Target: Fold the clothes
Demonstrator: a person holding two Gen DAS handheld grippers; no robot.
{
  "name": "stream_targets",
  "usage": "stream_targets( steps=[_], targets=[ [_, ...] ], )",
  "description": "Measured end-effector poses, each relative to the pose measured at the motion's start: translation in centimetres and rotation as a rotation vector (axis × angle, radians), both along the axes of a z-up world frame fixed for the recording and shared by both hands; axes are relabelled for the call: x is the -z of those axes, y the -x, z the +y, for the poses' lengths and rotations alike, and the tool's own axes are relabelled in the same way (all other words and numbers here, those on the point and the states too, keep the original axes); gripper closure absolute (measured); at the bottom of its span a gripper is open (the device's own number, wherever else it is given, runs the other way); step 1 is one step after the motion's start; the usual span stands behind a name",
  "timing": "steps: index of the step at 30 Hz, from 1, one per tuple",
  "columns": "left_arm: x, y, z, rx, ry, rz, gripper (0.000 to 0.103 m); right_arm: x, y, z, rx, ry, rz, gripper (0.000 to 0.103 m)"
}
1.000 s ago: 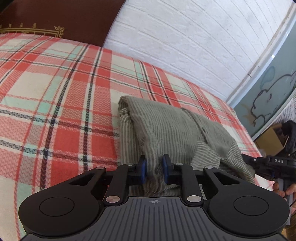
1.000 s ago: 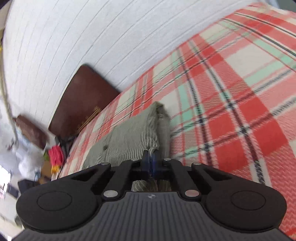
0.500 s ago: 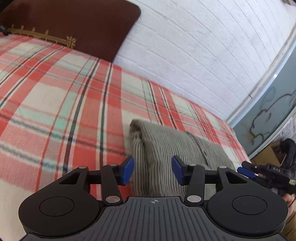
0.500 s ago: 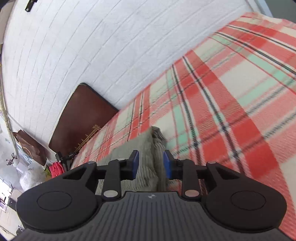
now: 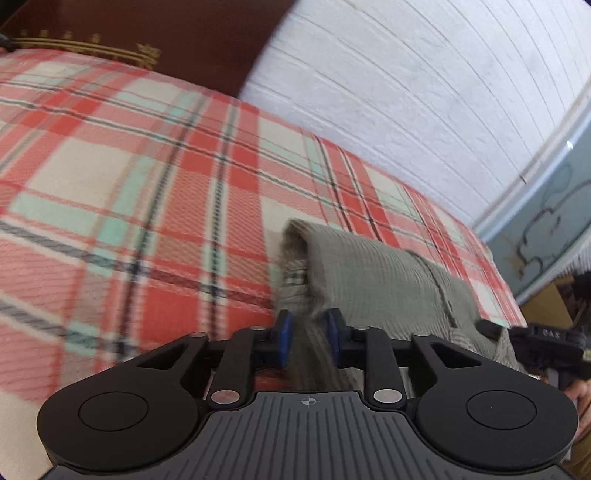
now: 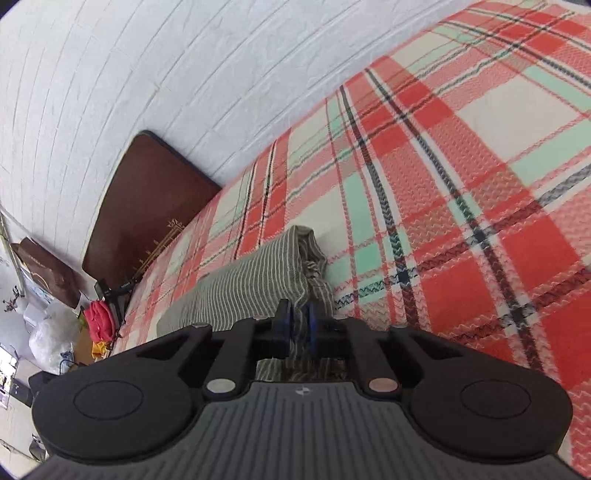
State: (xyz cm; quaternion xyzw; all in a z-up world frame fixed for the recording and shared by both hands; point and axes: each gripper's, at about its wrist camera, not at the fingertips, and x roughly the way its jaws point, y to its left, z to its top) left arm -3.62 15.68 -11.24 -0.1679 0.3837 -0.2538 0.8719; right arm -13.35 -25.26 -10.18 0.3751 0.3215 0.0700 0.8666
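A folded grey-green striped garment (image 5: 369, 273) lies on the red, cream and mint plaid bed cover (image 5: 147, 221). My left gripper (image 5: 309, 339) sits at the garment's near left corner. Its blue pads are closing, and the bunched fold fills the gap between them. In the right wrist view the same garment (image 6: 251, 280) stretches away to the left. My right gripper (image 6: 299, 328) is at its near end, jaws closing, with striped cloth pinched between the pads. The right gripper's black tip (image 5: 487, 328) also shows at the garment's far end, held by a hand (image 5: 580, 398).
A dark brown headboard (image 5: 166, 29) and a white brick wall (image 5: 406, 92) border the bed. A blue wall with a drawing (image 5: 546, 229) and a cardboard box (image 5: 546, 306) stand past the bed's right side. Beyond the headboard are a red bundle (image 6: 98, 319) and white bags (image 6: 48, 339).
Both grippers let go of the cloth, opened wide half a second ago, and have now narrowed again around the garment's ends. Both views shifted slightly along the bed.
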Motion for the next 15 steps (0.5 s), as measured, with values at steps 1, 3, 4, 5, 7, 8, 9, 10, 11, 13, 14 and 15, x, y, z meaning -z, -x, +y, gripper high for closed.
stream_targets(
  steps=[1,3,4,5,7,8,9,10,11,13,14,15],
  targets=[
    [-0.4,0.5,0.7,-0.012,0.003,-0.003,0.053,-0.3,0.4,-0.3,-0.007,-0.015,0.002,0.072],
    [-1.1,1.5,2.0,-0.031,0.016,-0.005,0.042,-0.8,1.2,-0.9,-0.020,-0.044,0.007,0.050],
    [-1.3,1.8,2.6,-0.017,0.051,0.010,0.037,-1.1,1.6,-1.2,-0.027,-0.059,0.010,0.043],
    [-1.4,2.1,3.0,-0.003,0.082,0.025,0.030,-1.3,2.0,-1.5,-0.034,-0.073,0.012,0.042],
    [-1.2,2.2,2.5,0.030,0.093,0.038,0.028,-1.5,2.3,-1.8,-0.054,-0.088,0.034,0.040],
    [-1.0,2.2,2.2,0.047,0.090,0.042,0.025,-1.4,2.2,-1.8,-0.067,-0.088,0.052,0.039],
    [-0.8,2.1,1.7,0.063,0.084,0.044,0.023,-1.4,2.2,-1.7,-0.080,-0.088,0.070,0.039],
    [-0.6,1.9,1.2,0.079,0.070,0.044,0.022,-1.3,2.1,-1.7,-0.093,-0.088,0.088,0.039],
    [-0.3,1.5,0.7,0.099,0.057,0.049,0.022,-1.1,1.9,-1.5,-0.108,-0.079,0.107,0.039],
    [0.4,0.9,-0.2,0.133,0.038,0.068,0.022,-0.9,1.5,-1.2,-0.133,-0.064,0.134,0.038],
    [0.6,0.7,-0.5,0.151,0.037,0.059,0.021,-0.8,1.3,-1.1,-0.149,-0.059,0.145,0.038],
    [0.6,0.5,-0.6,0.165,0.041,0.057,0.019,-0.7,1.1,-1.1,-0.159,-0.061,0.151,0.038]
  ],
)
